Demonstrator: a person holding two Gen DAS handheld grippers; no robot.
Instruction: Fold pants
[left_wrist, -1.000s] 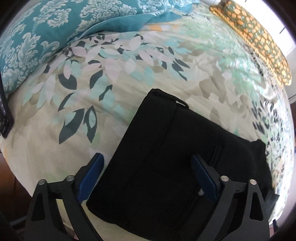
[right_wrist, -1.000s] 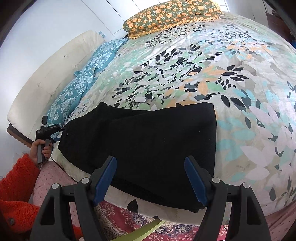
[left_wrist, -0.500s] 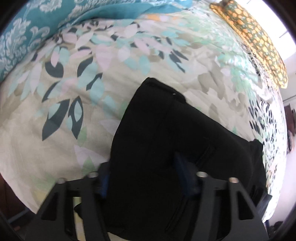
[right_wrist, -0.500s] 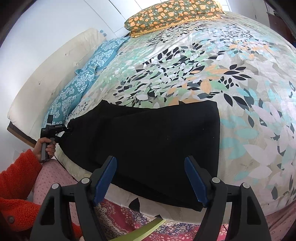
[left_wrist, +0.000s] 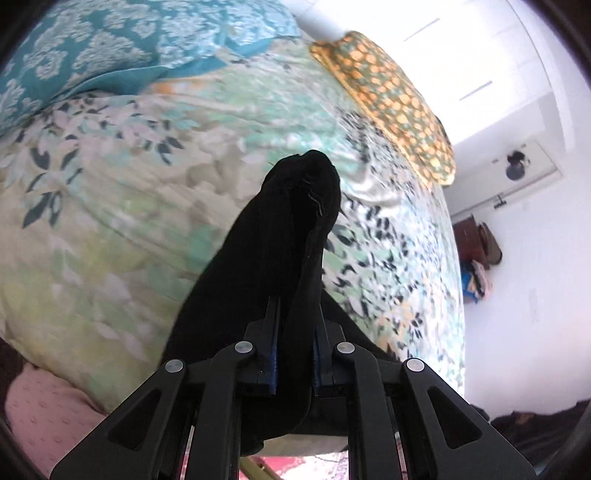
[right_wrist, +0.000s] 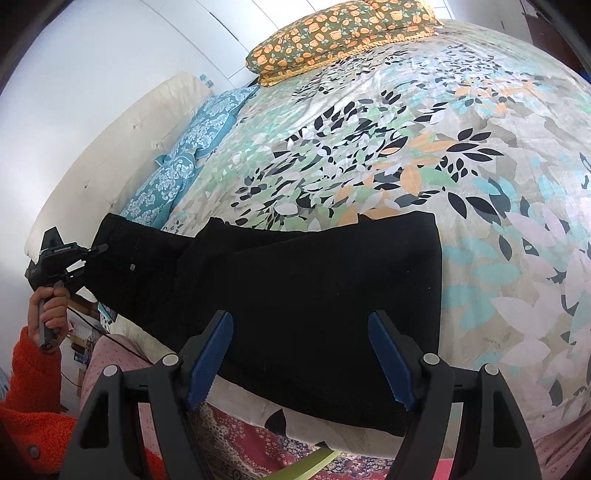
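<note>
Item: black pants (right_wrist: 295, 295), half-folded on the bed (right_wrist: 480, 184). Our left claw (left_wrist: 293, 354) pinches one end, raising it for folding; our right claw (right_wrist: 299, 354) hovers spread above.

Right gripper (right_wrist: 299, 354): black angular frame, silver round screws, blue serrated pads (right_wrist: 208, 358). Left gripper (left_wrist: 293, 363): same black frame with silver screws and blue pad edges. Sleeve (right_wrist: 33, 402): fuzzy orange-red knit, one button.
</note>
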